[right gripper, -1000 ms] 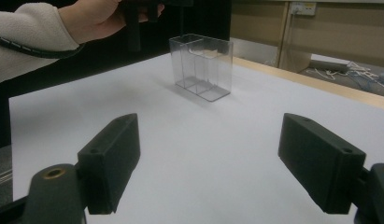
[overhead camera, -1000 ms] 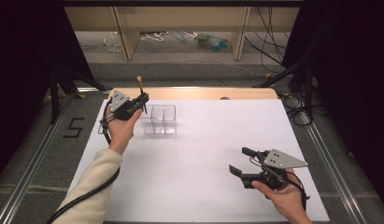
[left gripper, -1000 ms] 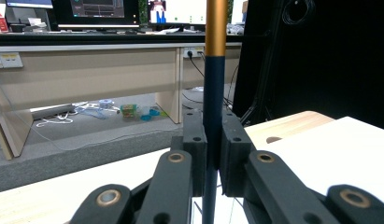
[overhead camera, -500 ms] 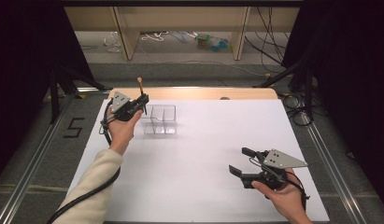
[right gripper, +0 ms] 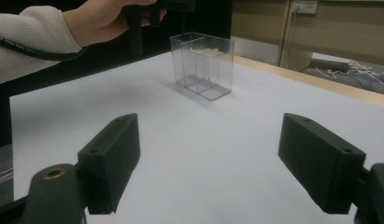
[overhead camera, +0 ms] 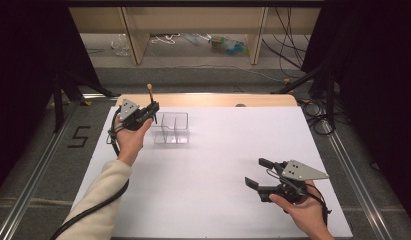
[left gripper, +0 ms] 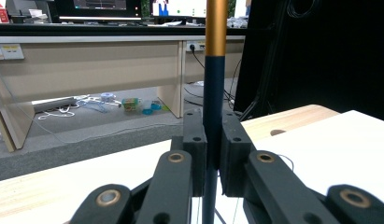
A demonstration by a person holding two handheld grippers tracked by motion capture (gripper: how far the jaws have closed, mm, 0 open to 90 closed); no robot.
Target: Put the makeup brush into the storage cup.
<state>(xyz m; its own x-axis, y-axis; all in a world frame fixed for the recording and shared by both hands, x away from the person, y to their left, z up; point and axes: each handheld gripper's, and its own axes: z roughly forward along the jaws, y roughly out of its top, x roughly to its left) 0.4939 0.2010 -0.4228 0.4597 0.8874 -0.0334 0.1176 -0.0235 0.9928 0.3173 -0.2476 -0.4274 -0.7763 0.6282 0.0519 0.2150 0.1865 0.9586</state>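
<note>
A thin stick with a dark blue shaft and a gold upper part, the brush [left gripper: 213, 93], stands upright between the jaws of my left gripper [left gripper: 213, 154], which is shut on it. In the high view that left gripper [overhead camera: 152, 111] is held just left of a clear plastic box [overhead camera: 172, 128] with compartments, and the brush [overhead camera: 150, 95] sticks up above it. My right gripper [overhead camera: 258, 173] is open and holds nothing, low over the white sheet at the front right. From the right gripper view [right gripper: 206, 154] the clear box [right gripper: 202, 65] stands far ahead.
A white sheet [overhead camera: 218, 165] covers the table, with a wooden edge [overhead camera: 208, 100] at the back. Black cables trail from both grippers. Wooden benches and loose cables lie on the floor beyond the table.
</note>
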